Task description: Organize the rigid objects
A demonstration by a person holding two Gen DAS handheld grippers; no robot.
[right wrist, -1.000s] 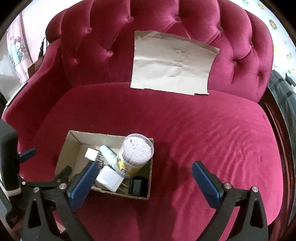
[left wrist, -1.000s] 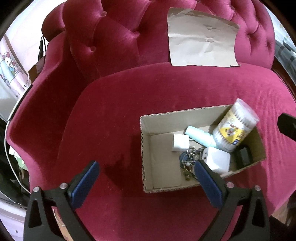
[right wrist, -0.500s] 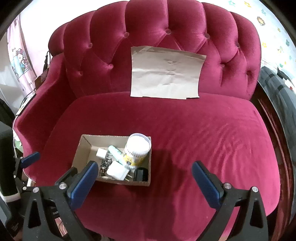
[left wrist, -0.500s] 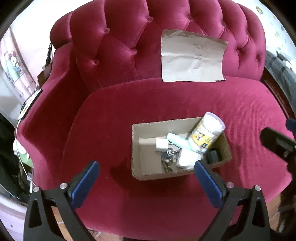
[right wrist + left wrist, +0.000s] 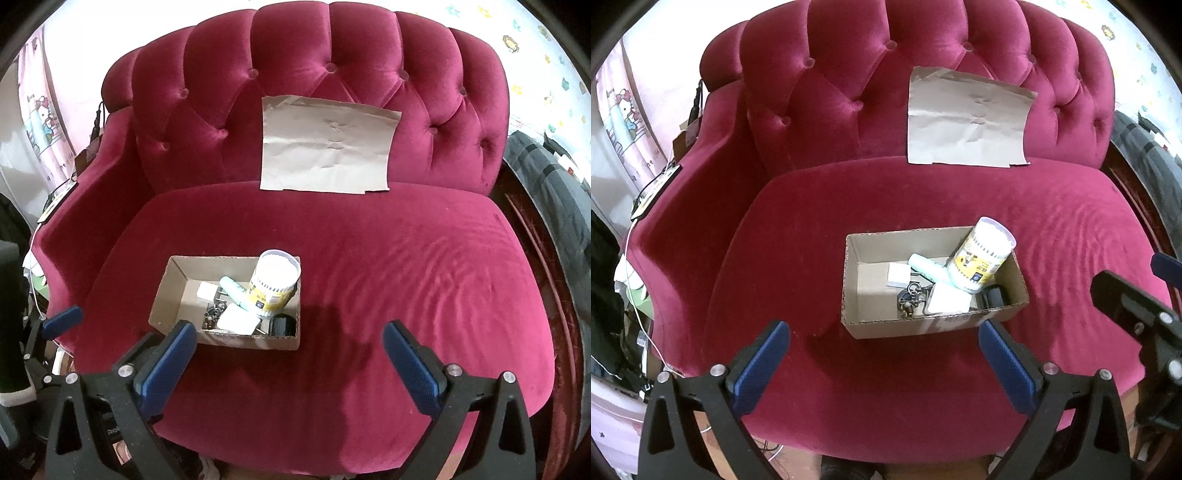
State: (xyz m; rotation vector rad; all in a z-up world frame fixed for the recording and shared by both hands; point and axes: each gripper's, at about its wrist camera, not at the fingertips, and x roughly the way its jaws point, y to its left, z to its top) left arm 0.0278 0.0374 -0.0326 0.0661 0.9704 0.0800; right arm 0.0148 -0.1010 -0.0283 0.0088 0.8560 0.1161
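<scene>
We see the open brown cardboard box (image 5: 934, 325) lying long axis left-right on the crimson velvet sofa seat (image 5: 406, 277). In it, the clear cotton-swab canister (image 5: 983, 257) tilts, lid up-right. Our left gripper (image 5: 884, 360) and right gripper (image 5: 288, 356) both gape wide, holding nothing.

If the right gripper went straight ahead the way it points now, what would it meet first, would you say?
Probably the bare red seat cushion. The right gripper is open and empty, and the cardboard box sits left of its line, though depth is hard to judge.

I see a red sofa (image 5: 960, 206); at mid-frame its seat carries a cardboard box (image 5: 923, 326), paper sheet (image 5: 964, 122) above.
</scene>
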